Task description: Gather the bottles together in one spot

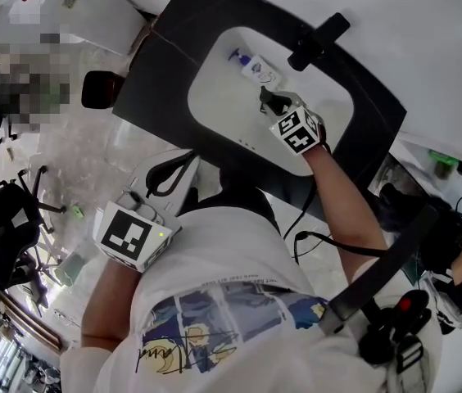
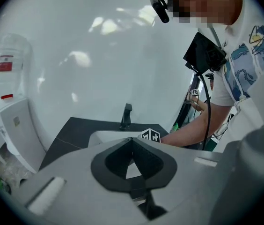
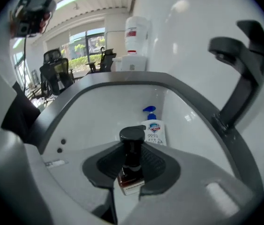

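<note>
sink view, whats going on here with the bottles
A person holds a gripper in each hand. The right gripper is in the white sink, jaws shut on a small dark bottle with a black cap. A white pump bottle sits further along the basin, apart from it. The left gripper is by the person's waist, shut and empty.

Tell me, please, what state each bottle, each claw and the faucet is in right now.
Dark-capped bottle: upright, clamped below its cap, over the sink.
Pump bottle: resting in the sink, untouched.
Right claw: shut on the dark-capped bottle.
Left claw: shut, empty, away from the sink.
Faucet: no water running.
</note>
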Available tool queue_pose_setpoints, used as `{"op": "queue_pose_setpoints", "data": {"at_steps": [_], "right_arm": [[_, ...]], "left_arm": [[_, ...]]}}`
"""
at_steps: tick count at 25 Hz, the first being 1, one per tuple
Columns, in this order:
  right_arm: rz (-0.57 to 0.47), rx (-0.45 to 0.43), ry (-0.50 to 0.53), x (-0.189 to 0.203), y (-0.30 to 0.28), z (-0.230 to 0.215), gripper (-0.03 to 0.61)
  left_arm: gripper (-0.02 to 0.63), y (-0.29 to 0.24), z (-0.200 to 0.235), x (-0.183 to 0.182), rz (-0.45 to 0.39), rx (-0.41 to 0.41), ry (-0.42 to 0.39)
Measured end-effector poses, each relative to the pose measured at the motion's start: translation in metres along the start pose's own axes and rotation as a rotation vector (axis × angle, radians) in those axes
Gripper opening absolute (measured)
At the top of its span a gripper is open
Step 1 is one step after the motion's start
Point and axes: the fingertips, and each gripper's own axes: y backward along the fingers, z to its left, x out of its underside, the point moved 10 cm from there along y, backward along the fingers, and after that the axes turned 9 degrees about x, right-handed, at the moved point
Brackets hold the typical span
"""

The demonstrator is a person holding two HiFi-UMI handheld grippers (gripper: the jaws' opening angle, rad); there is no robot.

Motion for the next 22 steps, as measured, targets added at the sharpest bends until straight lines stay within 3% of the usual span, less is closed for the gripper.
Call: {"op": "queue_pose_setpoints", "data": {"at_steps": [8, 16, 22], "right_arm": [[-0.097, 0.064, -0.232, 0.020, 0.030, -0.020, 0.081], [-0.206, 0.134, -0.305, 0.018, 0.082, -0.045, 0.081], [-0.291, 0.208, -0.304, 0.017, 0.123, -0.078, 0.081]], "left_arm": [[0.003, -0.017, -0.008, -0.009, 0.014, 0.052, -0.050], [0.003, -0.031, -0.015, -0.021, 0.023, 0.109, -0.084], [0.003, -0.050, -0.019, -0.029, 0.029, 0.163, -0.119]]}}
